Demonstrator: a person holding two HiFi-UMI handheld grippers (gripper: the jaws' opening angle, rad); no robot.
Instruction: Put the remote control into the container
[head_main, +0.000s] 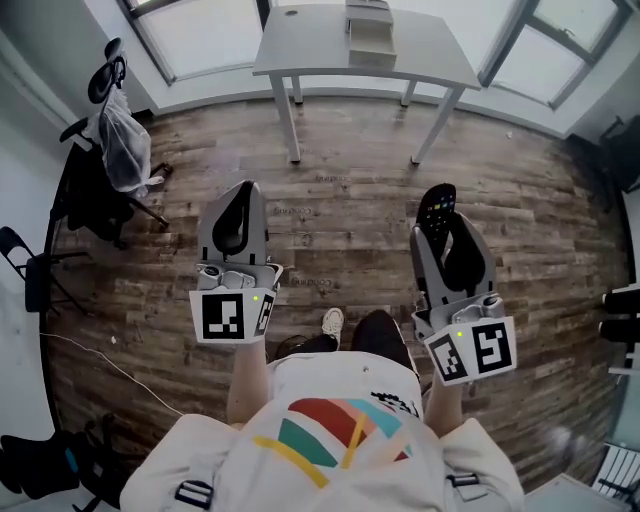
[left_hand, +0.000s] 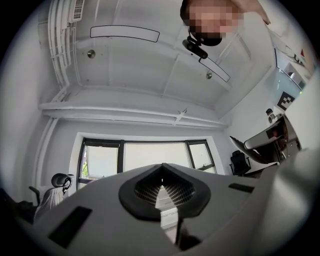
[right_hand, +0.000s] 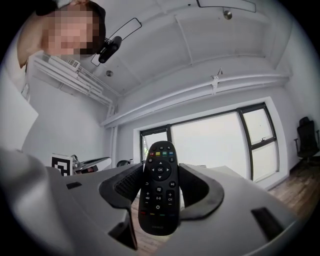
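Observation:
A black remote control (head_main: 437, 207) stands upright between the jaws of my right gripper (head_main: 445, 222), its buttons facing the camera in the right gripper view (right_hand: 159, 187). The right gripper (right_hand: 160, 175) is shut on the remote's lower half, and the top sticks out past the fingertips. My left gripper (head_main: 243, 192) is held level with it at the left, jaws together and nothing in them. The pale box-shaped container (head_main: 370, 42) sits on the white table (head_main: 300, 45) far ahead. Both grippers hang over the wooden floor, well short of the table.
An office chair (head_main: 108, 120) draped with a light bag stands at the left wall, and a dark folding chair (head_main: 30, 272) is nearer. A thin cable (head_main: 110, 365) trails across the floor at lower left. Dark equipment (head_main: 620, 320) sits at the right edge. Windows run behind the table.

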